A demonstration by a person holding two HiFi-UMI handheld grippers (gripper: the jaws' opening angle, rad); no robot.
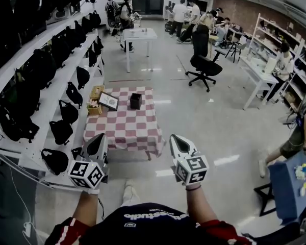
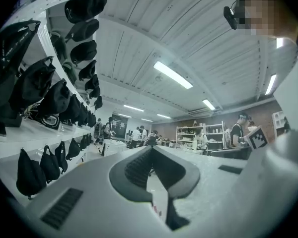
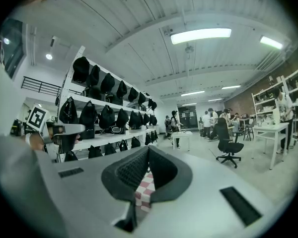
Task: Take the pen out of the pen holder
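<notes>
The black pen holder (image 1: 135,101) stands on the far part of a low table with a red-and-white checked cloth (image 1: 127,124), well ahead of both grippers. At this distance I cannot make out a pen in it. My left gripper (image 1: 99,139) is held level in front of the body, short of the table's near left corner; its jaws meet at the tip (image 2: 151,148) with nothing between them. My right gripper (image 1: 178,139) hangs level over the floor, right of the table; it is shut and empty (image 3: 148,148), with the checked cloth showing below its jaws.
A framed picture (image 1: 108,101) and a cardboard box (image 1: 95,92) lie on the table's left side. White shelves with black bags (image 1: 56,75) run along the left. A white table (image 1: 139,34), an office chair (image 1: 203,60) and several people are farther back; a blue stand (image 1: 288,188) is at right.
</notes>
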